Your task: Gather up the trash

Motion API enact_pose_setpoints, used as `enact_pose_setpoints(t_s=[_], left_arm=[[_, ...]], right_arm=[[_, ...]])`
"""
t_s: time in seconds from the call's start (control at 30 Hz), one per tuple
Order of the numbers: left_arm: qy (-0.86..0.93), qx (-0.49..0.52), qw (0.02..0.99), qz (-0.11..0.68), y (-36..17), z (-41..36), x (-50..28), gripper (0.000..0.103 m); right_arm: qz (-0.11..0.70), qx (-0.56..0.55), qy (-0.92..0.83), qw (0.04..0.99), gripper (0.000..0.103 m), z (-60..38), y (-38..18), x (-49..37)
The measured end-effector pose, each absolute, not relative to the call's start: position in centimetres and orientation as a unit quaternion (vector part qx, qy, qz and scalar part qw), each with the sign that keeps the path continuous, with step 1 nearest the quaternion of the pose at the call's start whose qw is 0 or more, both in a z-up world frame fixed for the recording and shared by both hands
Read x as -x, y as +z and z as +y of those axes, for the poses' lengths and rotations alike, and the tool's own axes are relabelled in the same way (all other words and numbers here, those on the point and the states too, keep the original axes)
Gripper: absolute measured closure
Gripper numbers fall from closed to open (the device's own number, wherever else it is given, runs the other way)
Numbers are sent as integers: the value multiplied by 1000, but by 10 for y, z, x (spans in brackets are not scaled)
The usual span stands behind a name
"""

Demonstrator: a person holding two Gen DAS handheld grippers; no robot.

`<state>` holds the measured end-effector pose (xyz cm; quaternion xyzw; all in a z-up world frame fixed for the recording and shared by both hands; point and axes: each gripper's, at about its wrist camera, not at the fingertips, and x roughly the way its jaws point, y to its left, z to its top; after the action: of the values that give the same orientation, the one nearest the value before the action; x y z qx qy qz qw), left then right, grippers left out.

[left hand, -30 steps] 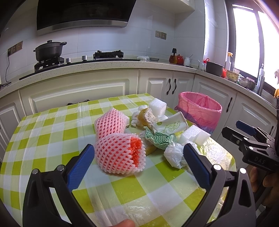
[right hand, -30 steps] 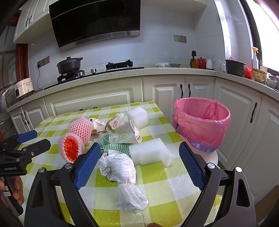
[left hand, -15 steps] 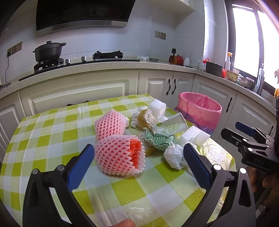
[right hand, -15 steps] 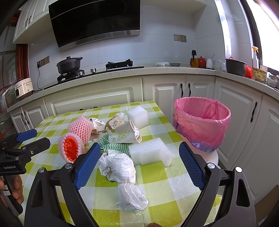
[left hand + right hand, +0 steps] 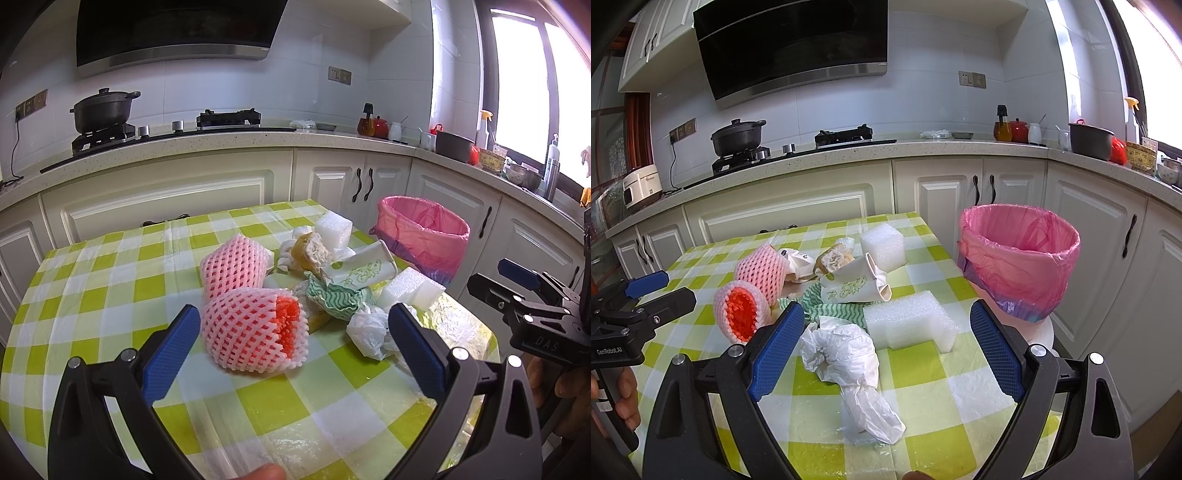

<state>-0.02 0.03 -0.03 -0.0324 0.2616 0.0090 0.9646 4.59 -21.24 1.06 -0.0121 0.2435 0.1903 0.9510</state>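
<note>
Trash lies heaped on a green-checked table (image 5: 92, 295). My left gripper (image 5: 295, 332) stands open, just short of a pink foam net with an orange inside (image 5: 255, 332); a second pink net (image 5: 232, 266) lies behind it. My right gripper (image 5: 886, 332) is open too, a crumpled white plastic bag (image 5: 846, 354) and a white foam block (image 5: 908, 325) lying ahead between its fingers. Farther back are a paper cup (image 5: 853, 288), a green wavy wrapper (image 5: 332, 299), a bread piece (image 5: 314, 251) and a foam cube (image 5: 882, 243). A pink-lined bin (image 5: 1019, 258) stands right of the table.
White cabinets and a counter run behind the table, with a black pot (image 5: 103, 110) on the stove and jars toward the window. The other gripper shows at each view's edge: right gripper (image 5: 532, 314) beside the table, left gripper (image 5: 635, 314) at the left.
The left gripper has eased slightly back and up from the net; the heap sits a touch higher in its view. The right view is nearly unchanged.
</note>
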Motion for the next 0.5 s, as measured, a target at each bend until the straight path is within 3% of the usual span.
enact_pose_setpoints(t_s=[0.5], left_arm=[[8,33,965,261,0,0,0,4]], right_arm=[[248,11,190,950,17,-212,3,-49]])
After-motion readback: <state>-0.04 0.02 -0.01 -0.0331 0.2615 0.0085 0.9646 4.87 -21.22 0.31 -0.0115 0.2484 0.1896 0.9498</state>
